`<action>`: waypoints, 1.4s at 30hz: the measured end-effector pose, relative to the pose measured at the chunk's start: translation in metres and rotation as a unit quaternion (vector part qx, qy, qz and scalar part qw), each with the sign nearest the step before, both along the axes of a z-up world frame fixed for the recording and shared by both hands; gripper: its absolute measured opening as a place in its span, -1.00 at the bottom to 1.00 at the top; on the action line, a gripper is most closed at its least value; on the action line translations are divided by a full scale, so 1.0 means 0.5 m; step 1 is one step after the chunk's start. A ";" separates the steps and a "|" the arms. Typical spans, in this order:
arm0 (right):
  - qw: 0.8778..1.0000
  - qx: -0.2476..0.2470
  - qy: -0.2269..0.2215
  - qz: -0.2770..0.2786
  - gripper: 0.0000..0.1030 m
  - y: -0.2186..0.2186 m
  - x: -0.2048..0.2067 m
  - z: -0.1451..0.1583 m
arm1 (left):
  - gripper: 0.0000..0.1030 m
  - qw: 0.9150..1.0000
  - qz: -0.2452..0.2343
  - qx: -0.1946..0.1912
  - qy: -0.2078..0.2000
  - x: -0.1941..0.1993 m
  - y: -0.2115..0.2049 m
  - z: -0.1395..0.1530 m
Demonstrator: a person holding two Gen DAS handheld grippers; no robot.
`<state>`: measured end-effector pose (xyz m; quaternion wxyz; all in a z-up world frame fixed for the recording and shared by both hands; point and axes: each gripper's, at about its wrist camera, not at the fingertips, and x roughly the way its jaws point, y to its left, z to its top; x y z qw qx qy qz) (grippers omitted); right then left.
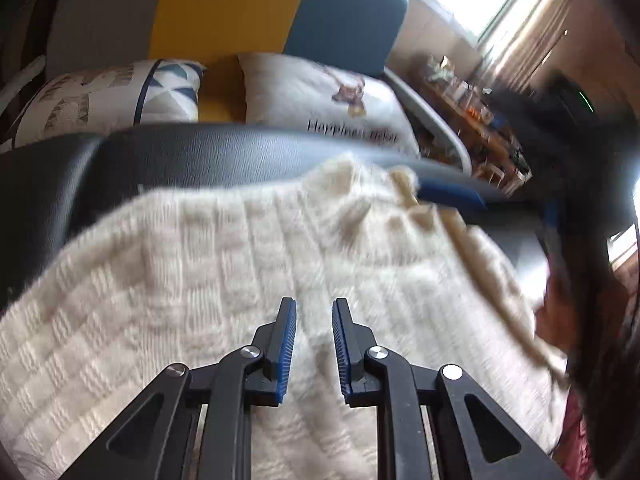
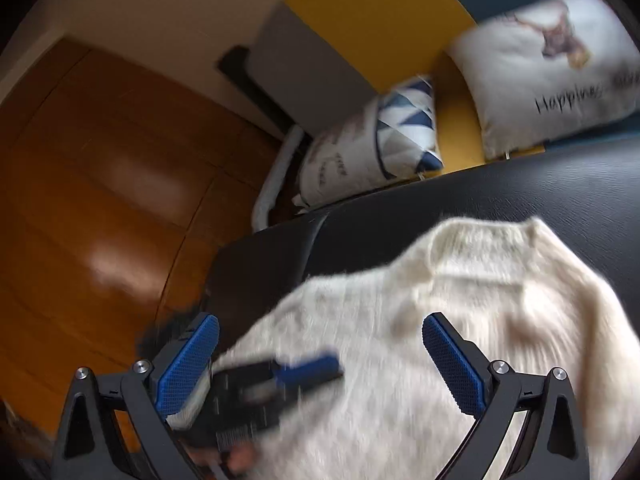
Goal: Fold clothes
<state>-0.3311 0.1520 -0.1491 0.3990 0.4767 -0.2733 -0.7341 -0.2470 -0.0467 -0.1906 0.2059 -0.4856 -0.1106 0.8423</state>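
Cream knit sweater spread flat on black leather surface, far edge bunched.

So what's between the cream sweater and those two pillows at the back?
Only bare black leather surface lies between the cream sweater and the pillows, clearest in the left wrist view; the right wrist view shows it too.

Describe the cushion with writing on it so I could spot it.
Behind the black leather bench, two cushions lean on a yellow sofa panel. The white square cushion carries a small animal picture and black script; its neighbour, the blue-triangle patterned cushion, has neither.
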 end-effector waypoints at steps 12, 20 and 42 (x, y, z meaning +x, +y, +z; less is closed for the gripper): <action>0.996 -0.041 -0.070 0.028 1.00 -0.121 -0.128 -0.076 | -0.68 0.999 -0.001 0.034 0.014 0.005 -0.023 -0.031; 0.998 0.059 -0.037 0.010 1.00 -0.182 -0.166 -0.072 | -0.68 1.000 -0.001 0.020 0.018 0.006 -0.013 -0.029; 0.995 0.101 0.006 -0.013 1.00 0.029 -0.009 -0.042 | -0.74 1.000 0.021 0.011 -0.002 -0.179 0.082 -0.013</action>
